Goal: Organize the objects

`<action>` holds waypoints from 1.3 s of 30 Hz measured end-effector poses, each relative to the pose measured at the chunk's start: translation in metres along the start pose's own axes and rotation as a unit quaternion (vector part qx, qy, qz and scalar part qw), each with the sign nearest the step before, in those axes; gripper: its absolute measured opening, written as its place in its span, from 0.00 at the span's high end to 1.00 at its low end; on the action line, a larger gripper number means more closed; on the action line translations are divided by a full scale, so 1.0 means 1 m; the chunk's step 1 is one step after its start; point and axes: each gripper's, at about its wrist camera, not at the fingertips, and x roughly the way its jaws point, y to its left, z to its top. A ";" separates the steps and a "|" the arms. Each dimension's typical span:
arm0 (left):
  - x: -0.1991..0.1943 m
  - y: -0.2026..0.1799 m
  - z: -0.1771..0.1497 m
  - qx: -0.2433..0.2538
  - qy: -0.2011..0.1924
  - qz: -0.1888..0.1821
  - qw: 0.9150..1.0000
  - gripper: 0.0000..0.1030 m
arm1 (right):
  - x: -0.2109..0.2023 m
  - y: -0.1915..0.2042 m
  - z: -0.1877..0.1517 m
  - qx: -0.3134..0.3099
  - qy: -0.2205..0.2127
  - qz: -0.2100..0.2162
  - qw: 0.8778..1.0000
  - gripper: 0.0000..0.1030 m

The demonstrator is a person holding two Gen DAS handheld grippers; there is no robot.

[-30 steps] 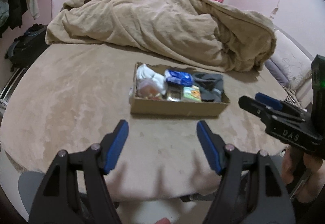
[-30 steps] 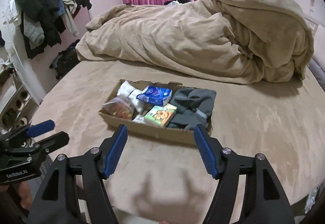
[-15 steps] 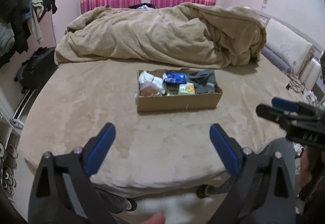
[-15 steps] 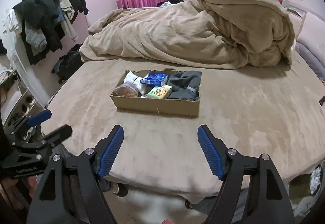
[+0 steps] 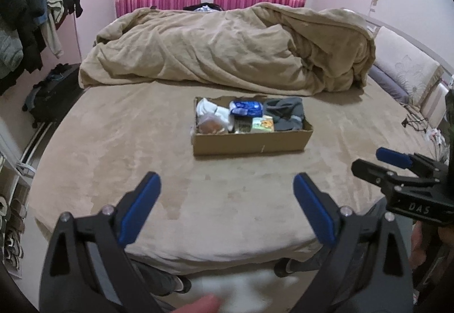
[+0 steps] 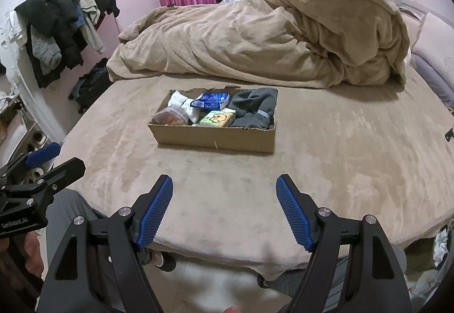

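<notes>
Both tools have been drawn back from the cardboard box [image 5: 252, 139] to the bed's [image 5: 142, 142] near edge. The left tool [image 5: 227, 206] and right tool [image 6: 224, 208] are held wide and empty. The box sits mid-bed, filled, so organizing appears finished.

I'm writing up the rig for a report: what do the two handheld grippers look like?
Both are black, angular two-finger frames with triangular cut-outs and silver screw heads. The left gripper has smooth blue pads; the right gripper has ribbed blue pads. From the side, each carries white lettering on its body. No cables are visible.
</notes>
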 end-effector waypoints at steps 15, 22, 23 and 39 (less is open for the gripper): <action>0.005 0.004 0.000 -0.003 0.005 -0.006 1.000 0.07 | 0.008 0.005 0.001 -0.005 0.005 0.003 1.000 0.24; 0.006 0.005 -0.001 -0.004 0.004 -0.006 1.000 0.07 | 0.008 0.005 0.001 -0.005 0.006 0.003 1.000 0.24; 0.006 0.005 -0.001 -0.005 0.004 -0.006 1.000 0.07 | 0.009 0.006 0.002 -0.004 0.006 0.004 1.000 0.24; 0.015 0.007 0.003 -0.020 0.010 -0.017 1.000 0.07 | 0.014 0.006 0.003 0.005 0.010 0.006 1.000 0.24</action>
